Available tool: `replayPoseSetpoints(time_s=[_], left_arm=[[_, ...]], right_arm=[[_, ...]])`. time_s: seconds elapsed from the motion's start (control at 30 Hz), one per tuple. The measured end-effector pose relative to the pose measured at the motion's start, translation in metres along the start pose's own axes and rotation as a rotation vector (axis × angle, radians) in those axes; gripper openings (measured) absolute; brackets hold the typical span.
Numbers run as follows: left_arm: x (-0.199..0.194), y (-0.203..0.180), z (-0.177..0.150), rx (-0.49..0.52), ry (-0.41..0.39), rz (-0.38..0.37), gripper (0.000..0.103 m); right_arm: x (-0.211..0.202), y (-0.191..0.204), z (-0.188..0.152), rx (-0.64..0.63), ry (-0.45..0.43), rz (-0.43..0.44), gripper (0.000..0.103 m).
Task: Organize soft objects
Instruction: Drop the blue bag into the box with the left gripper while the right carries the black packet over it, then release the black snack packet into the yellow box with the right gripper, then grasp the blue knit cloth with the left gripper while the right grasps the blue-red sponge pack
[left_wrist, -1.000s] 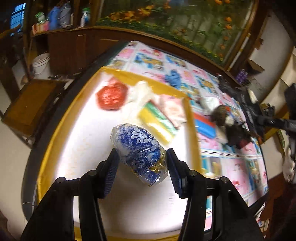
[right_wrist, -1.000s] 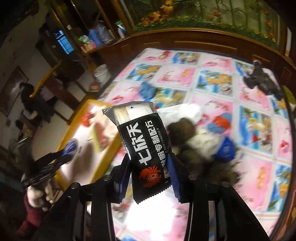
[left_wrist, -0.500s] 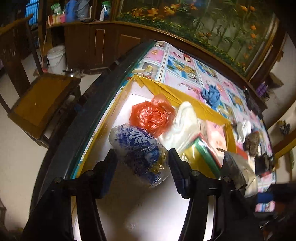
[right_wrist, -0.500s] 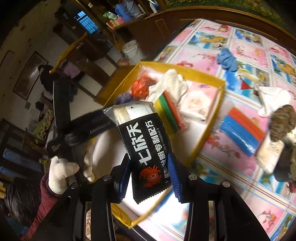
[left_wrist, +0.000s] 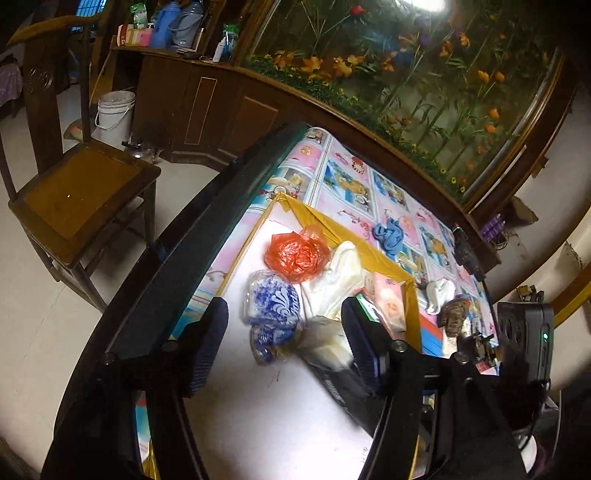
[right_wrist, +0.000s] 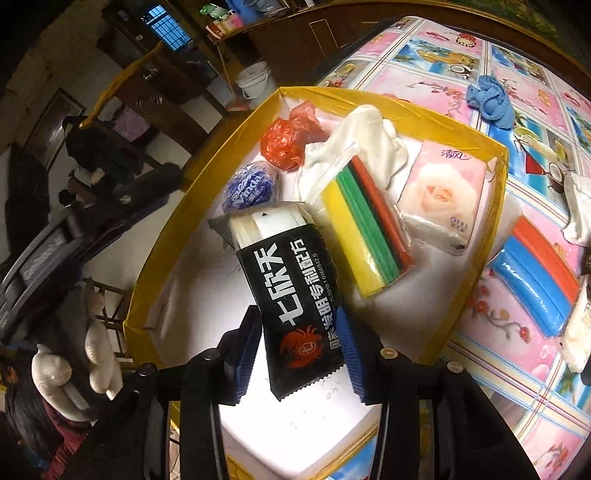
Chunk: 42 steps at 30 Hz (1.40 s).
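Sorting soft goods into the yellow-rimmed tray, well under way but not finished.

Already lying on the tray's white floor: a crinkly orange-red plastic bag, a rounded blue-and-white printed pouch, a limp white cloth, a flat pack of yellow, green and red strips and a pink tissue pack with a rose print. Opening now, the right hand-held gripper, with the glossy black packet between the jaws, its zigzag-cut end toward the camera, the far end resting near the blue pouch; apparently being let go. Opening and empty, the left hand-held gripper, just short of the blue pouch. Still out on the patterned tabletop: a crumpled blue cloth, a smooth blue-and-orange pack, white fabric pieces and a brown lump, blurred.
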<state>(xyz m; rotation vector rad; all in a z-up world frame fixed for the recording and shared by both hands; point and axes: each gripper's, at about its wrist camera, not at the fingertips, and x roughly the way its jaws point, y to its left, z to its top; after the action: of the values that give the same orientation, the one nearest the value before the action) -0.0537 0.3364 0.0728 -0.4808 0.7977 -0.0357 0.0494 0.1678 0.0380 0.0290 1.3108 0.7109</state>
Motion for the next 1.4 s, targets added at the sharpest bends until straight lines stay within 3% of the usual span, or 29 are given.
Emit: replayPoseSetpoints(time_s=[0.27, 0.53, 0.63, 0.8, 1.07, 1.17, 1.27, 1.4], left_arm=[[-0.023, -0.030, -0.019, 0.049, -0.017, -0.025, 0.063], [-0.022, -0.091, -0.042, 0.180, 0.037, -0.077, 0.065], [-0.014, -0.109, -0.049, 0.205, 0.069, -0.085, 0.065], [0.002, -0.141, -0.063, 0.255, 0.117, -0.089, 0.065], [0.052, -0.201, -0.085, 0.405, 0.226, -0.062, 0.065], [0.071, -0.211, -0.065, 0.379, 0.224, -0.067, 0.065], [0.091, -0.213, -0.025, 0.304, 0.184, -0.063, 0.065], [0.137, -0.218, 0.020, 0.240, 0.204, -0.010, 0.065]], right_arm=[[-0.079, -0.013, -0.035, -0.032, -0.212, -0.036, 0.073], [-0.192, -0.070, -0.124, 0.008, -0.457, -0.243, 0.088], [-0.219, -0.099, -0.152, 0.078, -0.488, -0.284, 0.088], [-0.241, -0.147, -0.187, 0.218, -0.512, -0.283, 0.088], [-0.240, -0.197, -0.201, 0.311, -0.521, -0.238, 0.088], [-0.232, -0.218, -0.194, 0.339, -0.535, -0.215, 0.088], [-0.227, -0.239, -0.185, 0.370, -0.569, -0.214, 0.088], [-0.223, -0.269, -0.161, 0.437, -0.624, -0.169, 0.089]])
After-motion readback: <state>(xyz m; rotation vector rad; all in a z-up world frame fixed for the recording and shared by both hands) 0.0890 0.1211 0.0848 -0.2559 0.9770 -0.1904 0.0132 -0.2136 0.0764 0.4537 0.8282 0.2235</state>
